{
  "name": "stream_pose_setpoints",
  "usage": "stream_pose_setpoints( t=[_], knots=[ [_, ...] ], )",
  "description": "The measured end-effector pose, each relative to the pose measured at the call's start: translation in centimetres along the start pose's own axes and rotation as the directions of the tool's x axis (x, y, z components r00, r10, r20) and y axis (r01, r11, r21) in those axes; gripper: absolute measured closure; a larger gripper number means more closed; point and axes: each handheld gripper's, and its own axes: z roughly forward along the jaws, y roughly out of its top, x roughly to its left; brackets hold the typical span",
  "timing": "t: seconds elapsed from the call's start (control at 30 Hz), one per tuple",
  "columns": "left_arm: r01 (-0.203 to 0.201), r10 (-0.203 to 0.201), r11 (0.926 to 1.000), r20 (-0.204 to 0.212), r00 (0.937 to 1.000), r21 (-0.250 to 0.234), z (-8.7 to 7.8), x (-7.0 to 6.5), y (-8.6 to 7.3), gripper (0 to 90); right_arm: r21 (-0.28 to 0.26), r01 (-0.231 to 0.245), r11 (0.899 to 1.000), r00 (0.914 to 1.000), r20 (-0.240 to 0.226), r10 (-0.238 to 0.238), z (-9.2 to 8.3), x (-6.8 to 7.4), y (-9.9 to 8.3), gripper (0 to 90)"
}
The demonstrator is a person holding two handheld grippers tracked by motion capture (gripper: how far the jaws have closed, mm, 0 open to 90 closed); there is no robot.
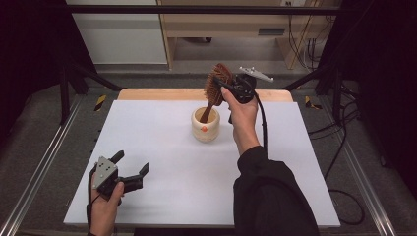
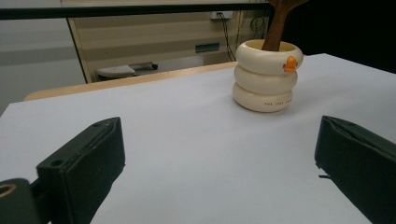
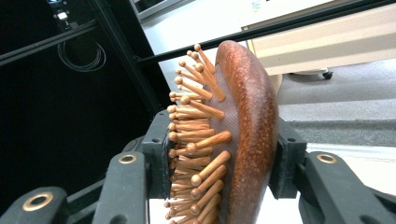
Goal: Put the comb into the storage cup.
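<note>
A wooden hairbrush (image 1: 215, 84) is being gripped by the head between the jaws of the right gripper (image 1: 227, 88), just above the centre of the high view, with its handle slanting down into a cream ribbed cup (image 1: 205, 126) that is standing on the white table (image 1: 162, 147). In the right gripper view the brush (image 3: 243, 135) is being pinched across its thickness, one pad being pressed against the wooden pins and the other against the rounded back (the head is standing nearly upright in that frame). The left gripper (image 1: 129, 172) is being held low at the lower left of the high view, over bare table and well apart from the cup, its jaws being kept wide with nothing between them. In the left gripper view the cup (image 2: 266, 77), marked by a small orange bill, is being seen at the upper right, the brush handle (image 2: 276, 28) rising out of it.
</note>
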Motion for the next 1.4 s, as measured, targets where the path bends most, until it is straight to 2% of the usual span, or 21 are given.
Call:
stream_pose_setpoints(
  t=[0.67, 0.77, 0.83, 1.4],
  knots=[
    [0.002, -0.002, 1.0000, -0.004, 1.0000, -0.002, 0.0, 0.0, 0.0, 1.9, 0.014, -0.010, 1.000, 0.9999, -0.003, 0.010, 0.8, -0.2, -1.3, 52.0],
    [0.003, -0.003, 1.0000, -0.004, 1.0000, -0.003, 0.0, 0.0, 0.0, 1.9, 0.014, -0.045, 0.999, 0.9989, -0.011, 0.045, 0.9, -0.5, -1.6, 52.0],
    [0.004, -0.004, 1.0000, -0.003, 1.0000, -0.004, 0.0, 0.0, 0.0, 1.9, 0.016, -0.032, 0.999, 0.9995, -0.004, 0.032, 0.9, -0.5, -1.7, 51.9],
    [0.002, -0.002, 1.0000, -0.002, 1.0000, -0.001, 0.0, 0.0, 0.0, 1.9, 0.021, -0.053, 0.998, 0.9985, -0.014, 0.053, 1.4, -0.7, -2.5, 51.9]
  ],
)
